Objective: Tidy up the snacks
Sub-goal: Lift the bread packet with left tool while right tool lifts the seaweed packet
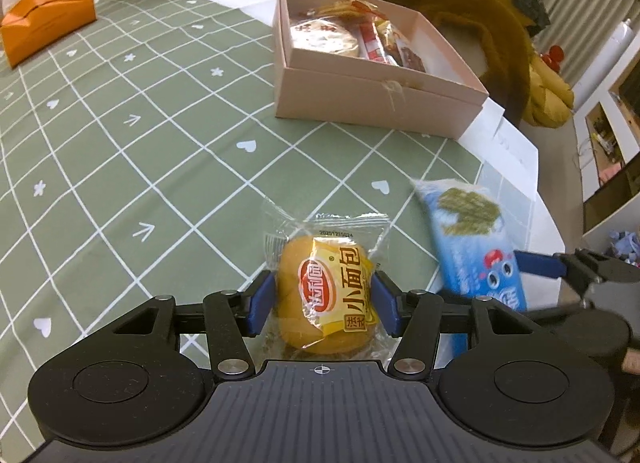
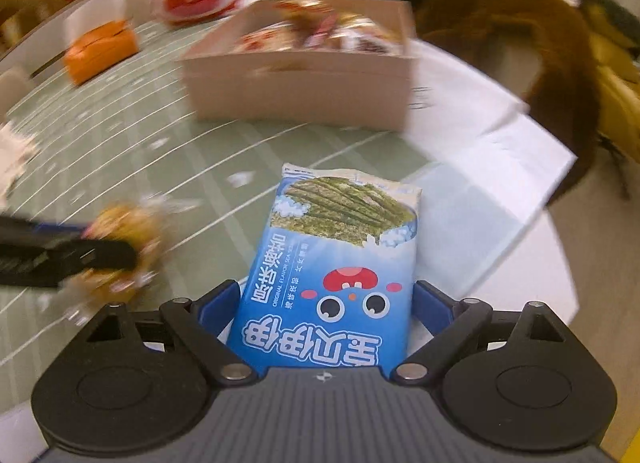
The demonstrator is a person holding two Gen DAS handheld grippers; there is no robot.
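Seaweed packet point(image 2: 332, 263) lengthwise along right jaws

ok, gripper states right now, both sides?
Left gripper: closed on the bread roll.
Right gripper: closed on the seaweed pack.

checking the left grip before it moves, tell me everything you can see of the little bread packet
The bread packet is a round golden bun sealed in a clear crinkly plastic wrapper with a yellow label, a red oval logo and Chinese characters. A printed date code runs along its far sealed edge. It sits between the blue pads of the left gripper, which press on both sides, above the green checked tablecloth. The right wrist view shows it only as a blur.
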